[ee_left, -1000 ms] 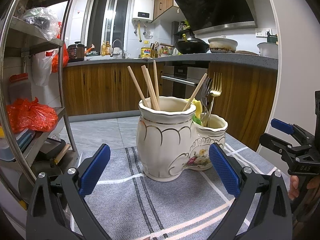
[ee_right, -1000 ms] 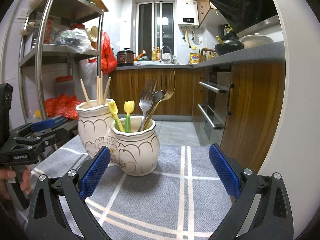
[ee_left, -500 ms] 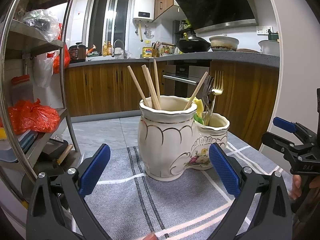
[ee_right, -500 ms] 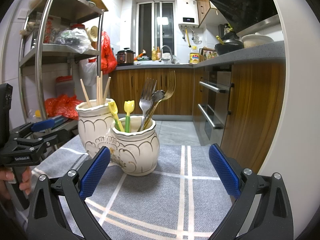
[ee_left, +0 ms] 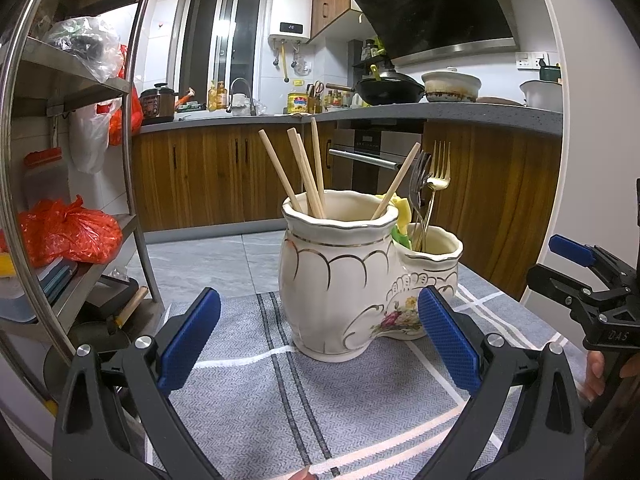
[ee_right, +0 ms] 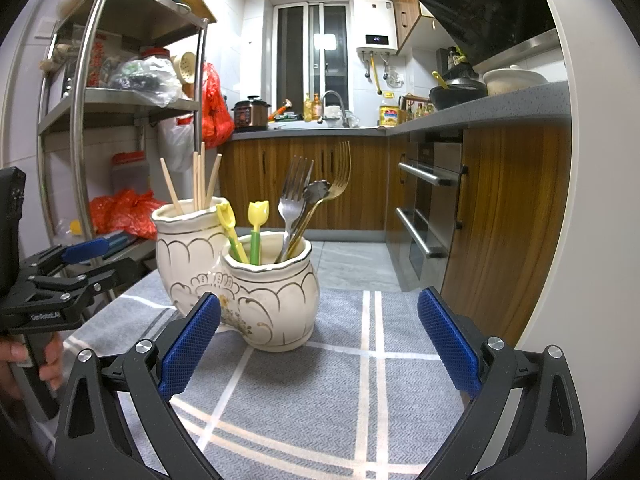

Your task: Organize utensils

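A cream ceramic double utensil holder (ee_left: 340, 280) (ee_right: 248, 280) stands on a grey striped cloth (ee_left: 360, 400) (ee_right: 340, 380). Its tall pot holds several wooden chopsticks (ee_left: 304, 172) (ee_right: 198, 178). Its low pot holds forks (ee_right: 296, 196) (ee_left: 434, 184) and two yellow-green small spoons (ee_right: 256, 228). My left gripper (ee_left: 320, 344) is open and empty, just in front of the holder. My right gripper (ee_right: 320, 344) is open and empty, in front of the low pot and to its right. Each gripper shows at the other view's edge.
A steel shelf rack (ee_left: 80, 160) (ee_right: 80, 120) with red bags stands to the left. Wooden cabinets and an oven (ee_right: 432, 208) run along the back and right. The cloth's far edge drops to the tiled floor (ee_left: 208, 256).
The left gripper has drifted slightly lower and back from the holder. The right gripper has barely moved. Both stay open and empty.
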`<state>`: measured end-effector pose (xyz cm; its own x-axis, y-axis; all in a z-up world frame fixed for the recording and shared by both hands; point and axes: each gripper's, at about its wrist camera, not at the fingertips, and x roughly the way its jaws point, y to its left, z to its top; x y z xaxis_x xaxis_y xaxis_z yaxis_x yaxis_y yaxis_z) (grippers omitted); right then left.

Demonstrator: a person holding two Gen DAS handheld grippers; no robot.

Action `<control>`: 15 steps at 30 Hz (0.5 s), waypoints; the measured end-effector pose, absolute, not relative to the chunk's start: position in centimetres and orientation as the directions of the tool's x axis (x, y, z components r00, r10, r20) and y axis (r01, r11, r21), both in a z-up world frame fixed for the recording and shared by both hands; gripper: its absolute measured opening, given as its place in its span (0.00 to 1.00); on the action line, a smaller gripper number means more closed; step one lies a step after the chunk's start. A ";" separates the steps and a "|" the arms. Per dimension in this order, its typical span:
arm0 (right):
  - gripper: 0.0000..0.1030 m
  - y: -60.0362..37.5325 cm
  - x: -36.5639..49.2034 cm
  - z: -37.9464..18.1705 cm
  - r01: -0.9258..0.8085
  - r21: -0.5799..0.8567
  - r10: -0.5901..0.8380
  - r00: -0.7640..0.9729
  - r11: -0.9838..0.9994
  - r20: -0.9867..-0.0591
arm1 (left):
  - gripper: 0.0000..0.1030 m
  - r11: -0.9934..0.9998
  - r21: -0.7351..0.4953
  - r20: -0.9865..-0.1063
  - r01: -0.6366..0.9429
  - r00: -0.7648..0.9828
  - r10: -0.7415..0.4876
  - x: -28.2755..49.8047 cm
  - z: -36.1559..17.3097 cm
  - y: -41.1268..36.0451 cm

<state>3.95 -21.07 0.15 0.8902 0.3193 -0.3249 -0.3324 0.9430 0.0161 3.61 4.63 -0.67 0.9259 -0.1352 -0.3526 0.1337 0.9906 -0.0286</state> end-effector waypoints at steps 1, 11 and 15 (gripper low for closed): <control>0.95 -21.1 4.0 0.1 -0.332 0.016 0.319 0.890 0.943 -0.325 | 0.95 0.991 -0.029 -0.353 0.134 0.926 -0.136 3.6 -0.7 4.6; 0.95 -21.1 3.9 0.2 -0.332 0.016 0.319 0.890 0.943 -0.324 | 0.95 0.989 -0.030 -0.362 0.144 0.921 -0.145 3.9 -0.8 4.4; 0.95 -21.1 4.0 0.1 -0.332 0.017 0.319 0.890 0.943 -0.325 | 0.95 0.990 -0.031 -0.364 0.138 0.921 -0.140 4.0 -0.7 4.4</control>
<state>3.96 -21.09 0.14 0.8900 0.3193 -0.3255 -0.3322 0.9431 0.0168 3.96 4.35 -0.74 0.9206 -0.1400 -0.3645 0.1384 0.9899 -0.0306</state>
